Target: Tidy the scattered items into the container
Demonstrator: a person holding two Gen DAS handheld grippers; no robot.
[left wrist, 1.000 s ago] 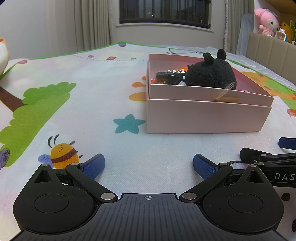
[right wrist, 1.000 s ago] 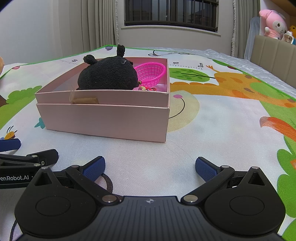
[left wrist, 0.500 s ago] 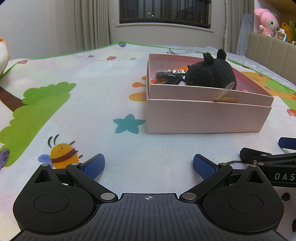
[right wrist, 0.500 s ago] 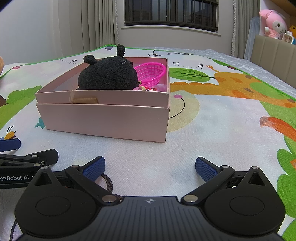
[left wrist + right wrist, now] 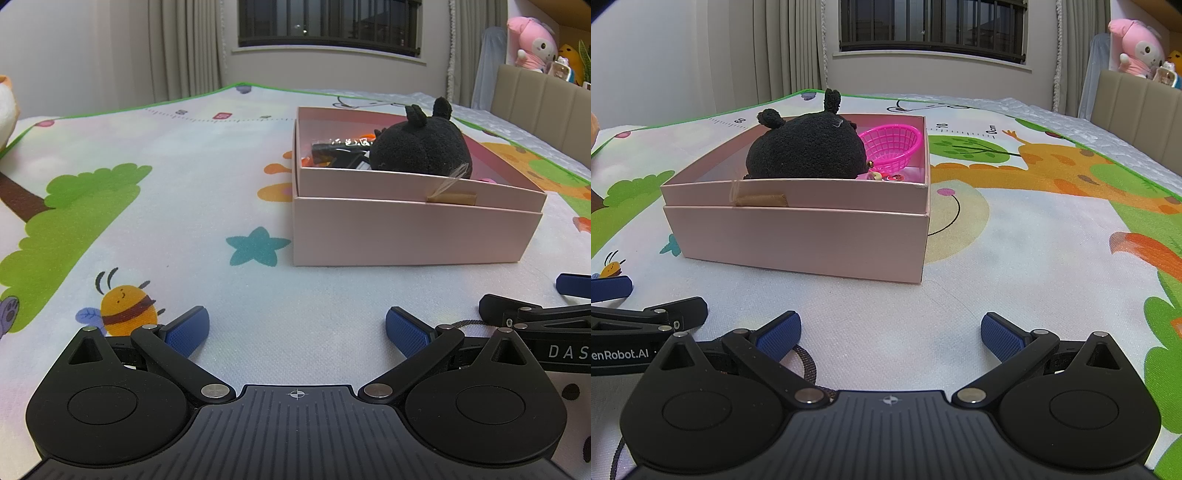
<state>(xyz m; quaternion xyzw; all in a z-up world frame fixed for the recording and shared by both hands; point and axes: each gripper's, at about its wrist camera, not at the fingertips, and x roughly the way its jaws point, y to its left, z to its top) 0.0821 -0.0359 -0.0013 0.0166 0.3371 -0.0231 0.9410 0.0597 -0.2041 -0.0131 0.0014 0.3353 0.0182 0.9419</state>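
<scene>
From my left gripper [image 5: 297, 326] the pink box [image 5: 406, 236] sits in the right half of the frame, above and to the right of my jaws and well apart from them, on the printed play mat [image 5: 184, 206]. A black plush toy [image 5: 419, 147] fills the box's middle, with a dark packet [image 5: 334, 147] lying beside it toward the box's left end. My left jaws are spread wide and released, holding nothing, with bare mat between the blue pads [image 5: 186, 330].

From my right gripper [image 5: 890, 332] the same pink box [image 5: 798, 240] lies in the left-centre of the frame, above my jaws and a little to the left. The black plush toy [image 5: 807, 147] is inside, and a pink plastic basket [image 5: 892, 146] leans just beside it at the box's right end, with a few small bits at its foot that are too small to tell. My right jaws are also wide apart and empty, with only mat between the blue pads [image 5: 1001, 338].

Each gripper shows at the lower edge of the other's view, the two lying side by side near the mat.
</scene>
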